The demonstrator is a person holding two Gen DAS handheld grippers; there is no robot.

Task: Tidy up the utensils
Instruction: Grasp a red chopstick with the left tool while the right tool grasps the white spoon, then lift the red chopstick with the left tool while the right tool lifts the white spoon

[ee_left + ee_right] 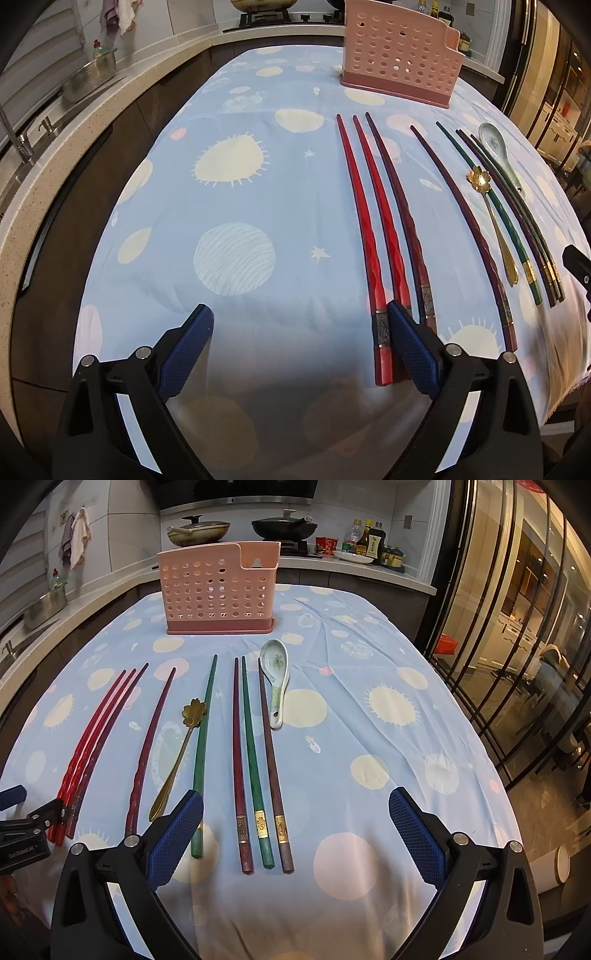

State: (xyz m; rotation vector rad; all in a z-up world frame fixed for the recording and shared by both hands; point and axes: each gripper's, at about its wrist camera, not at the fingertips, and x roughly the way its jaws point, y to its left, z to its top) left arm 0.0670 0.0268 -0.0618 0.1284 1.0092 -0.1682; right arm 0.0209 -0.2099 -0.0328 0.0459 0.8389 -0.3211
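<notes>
A pink perforated utensil holder [219,590] stands at the far end of the table; it also shows in the left wrist view [399,57]. Red chopsticks [365,221] lie left, also in the right wrist view [92,738]. Dark red chopstick [147,749], gold flower spoon [184,738], green chopstick [203,746], three more chopsticks [255,760] and a ceramic spoon [275,675] lie in a row. My left gripper [299,325] is open, its right finger over the red chopsticks' ends. My right gripper [295,812] is open above the three chopsticks' ends.
The table wears a blue cloth with pale circles [369,701]. A counter with a sink and metal pot [88,77] runs along the left. A stove with pans [284,528] and bottles stands behind. Glass doors [517,646] are on the right.
</notes>
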